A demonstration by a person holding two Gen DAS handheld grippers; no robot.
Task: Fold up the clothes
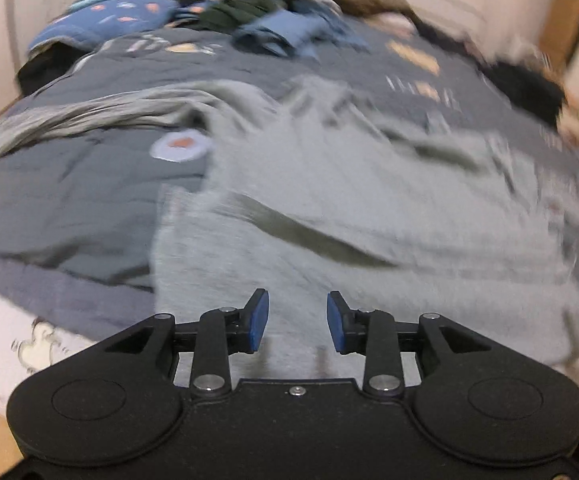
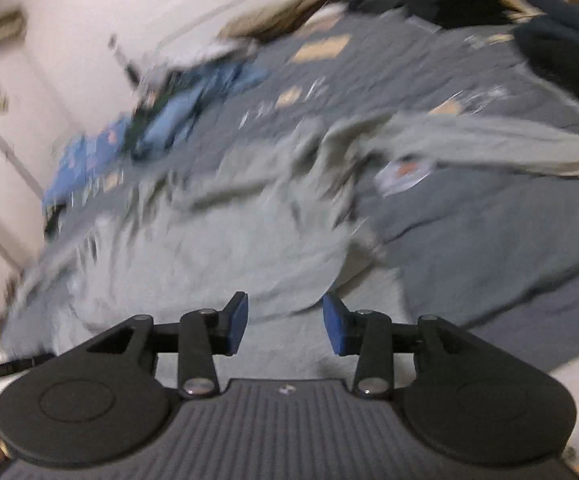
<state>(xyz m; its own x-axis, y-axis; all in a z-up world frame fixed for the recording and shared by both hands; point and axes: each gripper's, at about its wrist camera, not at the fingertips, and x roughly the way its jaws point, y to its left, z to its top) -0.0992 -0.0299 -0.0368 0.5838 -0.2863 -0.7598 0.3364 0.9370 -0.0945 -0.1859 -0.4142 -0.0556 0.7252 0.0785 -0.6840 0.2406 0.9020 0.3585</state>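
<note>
The left gripper (image 1: 297,322) is hovering with its blue pads apart and nothing between them. Directly under and ahead of it, a light grey garment (image 1: 329,208) is lying on the bed (image 1: 69,200), spread over the dark grey quilt. From this gripper the cloth is running forward and to the right, and one long sleeve (image 1: 89,112) is stretching away to the left.

The right gripper (image 2: 285,322) is also standing apart and holding nothing. In its view the light grey garment (image 2: 209,248) is lying just ahead and to the left, and the sleeve (image 2: 489,140) is reaching far to the right. Both pictures are blurred, so I cannot tell the exact edges or whether any fold is already made.

Both grippers are appearing close to the near hem; neither is clearly nearer. A pile of other clothes (image 1: 249,20) is lying well apart, at the far side of the bed.
</note>
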